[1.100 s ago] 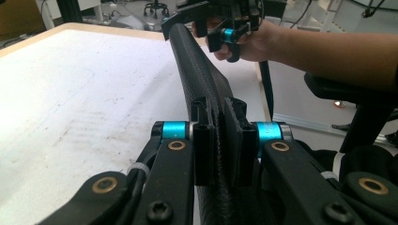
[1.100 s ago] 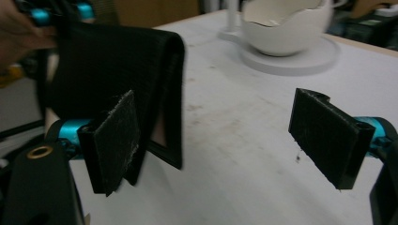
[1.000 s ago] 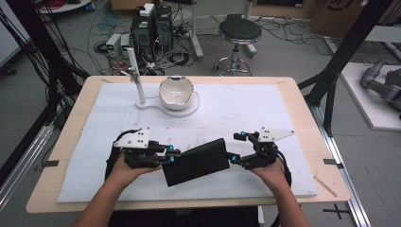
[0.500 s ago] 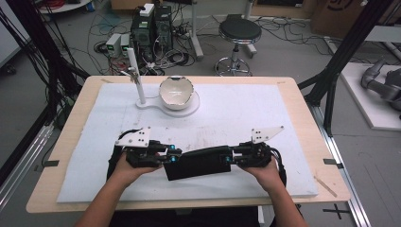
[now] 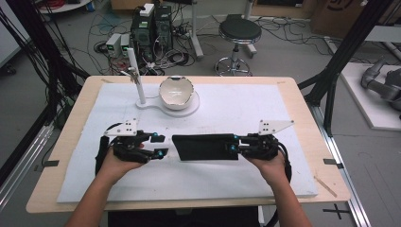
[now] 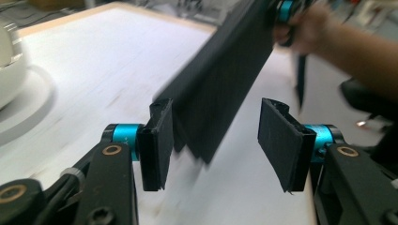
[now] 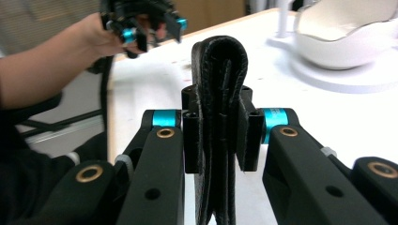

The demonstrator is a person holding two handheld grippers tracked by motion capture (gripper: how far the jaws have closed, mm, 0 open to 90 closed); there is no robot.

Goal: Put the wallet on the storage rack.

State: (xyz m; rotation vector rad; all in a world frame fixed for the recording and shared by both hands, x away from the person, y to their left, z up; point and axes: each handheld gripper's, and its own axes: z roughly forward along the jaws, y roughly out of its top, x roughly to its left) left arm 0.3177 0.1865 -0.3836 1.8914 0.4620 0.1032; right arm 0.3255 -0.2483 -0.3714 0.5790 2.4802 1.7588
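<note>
— Where's the black pouch (image 5: 204, 147) now?

— Near the front of the surface (image 5: 246, 109), about the middle, stretched left to right between the two hands. The right tool (image 5: 235, 144) is clamped on its right end; you can see the folded leather squeezed between the pads.

— And the left tool (image 5: 162, 146)?

— Its jaws have just been opening. They stand apart now, just beside the pouch's left end, pads not pressing on it. The white bowl (image 5: 176, 92) sits well behind, on its stand.
</note>
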